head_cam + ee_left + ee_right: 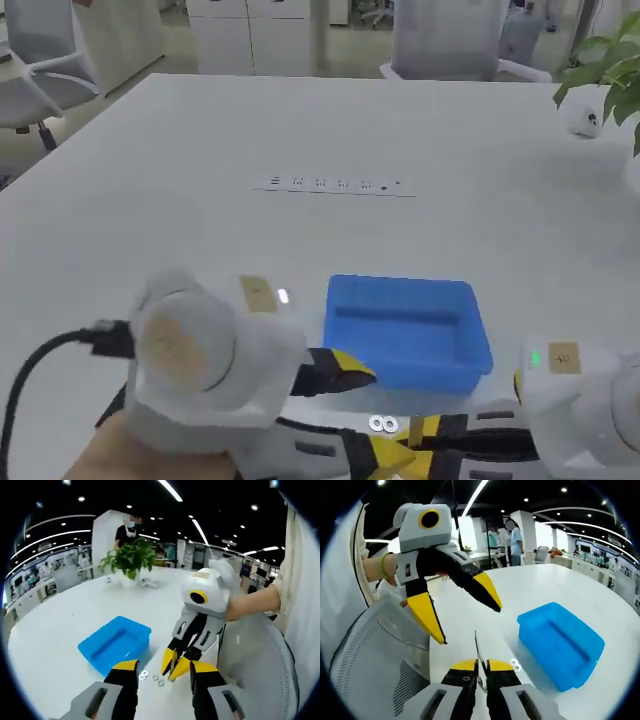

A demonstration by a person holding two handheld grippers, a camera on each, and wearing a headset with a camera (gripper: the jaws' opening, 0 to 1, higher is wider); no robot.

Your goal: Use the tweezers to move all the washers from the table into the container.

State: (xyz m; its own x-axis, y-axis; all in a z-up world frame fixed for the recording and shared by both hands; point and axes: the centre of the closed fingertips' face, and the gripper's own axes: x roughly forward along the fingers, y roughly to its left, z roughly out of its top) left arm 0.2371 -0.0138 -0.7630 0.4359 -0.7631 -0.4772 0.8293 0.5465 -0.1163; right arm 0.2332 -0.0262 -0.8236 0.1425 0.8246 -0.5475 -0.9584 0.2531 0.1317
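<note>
A blue container [405,335] stands on the white table, and it looks empty. A few small metal washers [382,424] lie just in front of it, close together. My right gripper [479,666] is shut on thin metal tweezers [477,652], whose tips point at the table near the washers [515,666]. In the head view the right gripper [425,430] comes in from the bottom right. My left gripper [165,669] is open with nothing between its jaws and faces the right one across the washers [152,678]. The left gripper [365,410] sits at the bottom left.
The table [320,130] stretches far ahead with a strip of sockets [335,185] in its middle. A potted plant [610,70] stands at the far right. A mesh chair back [260,670] is close to the near edge. People stand in the background.
</note>
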